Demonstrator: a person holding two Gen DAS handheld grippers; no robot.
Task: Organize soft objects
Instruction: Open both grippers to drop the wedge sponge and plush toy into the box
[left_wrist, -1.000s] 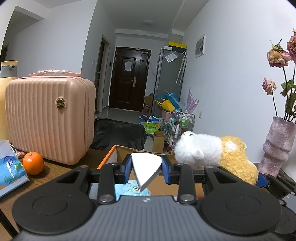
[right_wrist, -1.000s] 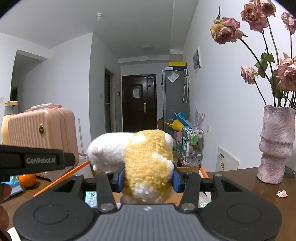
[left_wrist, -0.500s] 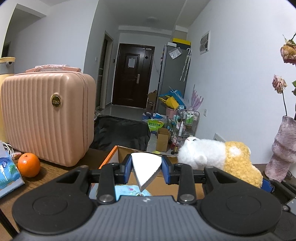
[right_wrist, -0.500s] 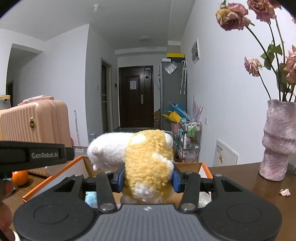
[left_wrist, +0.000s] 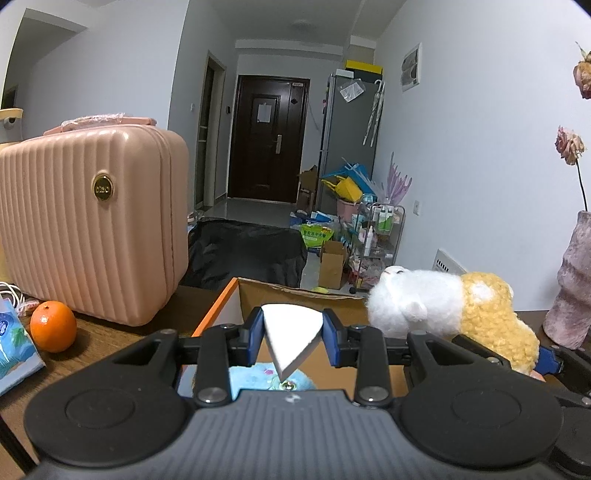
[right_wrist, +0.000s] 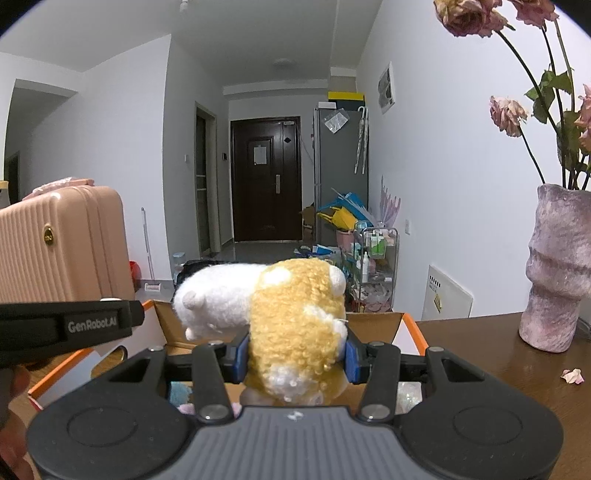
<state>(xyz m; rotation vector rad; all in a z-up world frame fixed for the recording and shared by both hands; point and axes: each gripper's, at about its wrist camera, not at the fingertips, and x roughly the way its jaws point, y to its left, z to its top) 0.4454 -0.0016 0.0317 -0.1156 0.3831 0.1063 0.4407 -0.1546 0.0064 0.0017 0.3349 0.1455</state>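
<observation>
My left gripper (left_wrist: 293, 334) is shut on a white wedge-shaped sponge (left_wrist: 290, 330), held over the open cardboard box (left_wrist: 295, 295) with orange flaps. A light blue soft item (left_wrist: 255, 378) lies in the box below the sponge. My right gripper (right_wrist: 295, 354) is shut on a yellow and white plush toy (right_wrist: 291, 314), also over the box (right_wrist: 373, 321). In the left wrist view the plush toy (left_wrist: 443, 310) hangs to the right of the sponge. In the right wrist view the left gripper's body (right_wrist: 66, 328) shows at the left.
A pink ribbed suitcase (left_wrist: 88, 229) stands on the wooden table (left_wrist: 103, 339) left of the box, with an orange (left_wrist: 53, 326) and a blue tissue pack (left_wrist: 14, 347) beside it. A pink vase (right_wrist: 557, 266) of dried roses stands right. A petal (right_wrist: 571, 376) lies on the table.
Both grippers have moved forward toward the box with their loads; the suitcase and vase look nearer and have slid outward. Grips are unchanged.
</observation>
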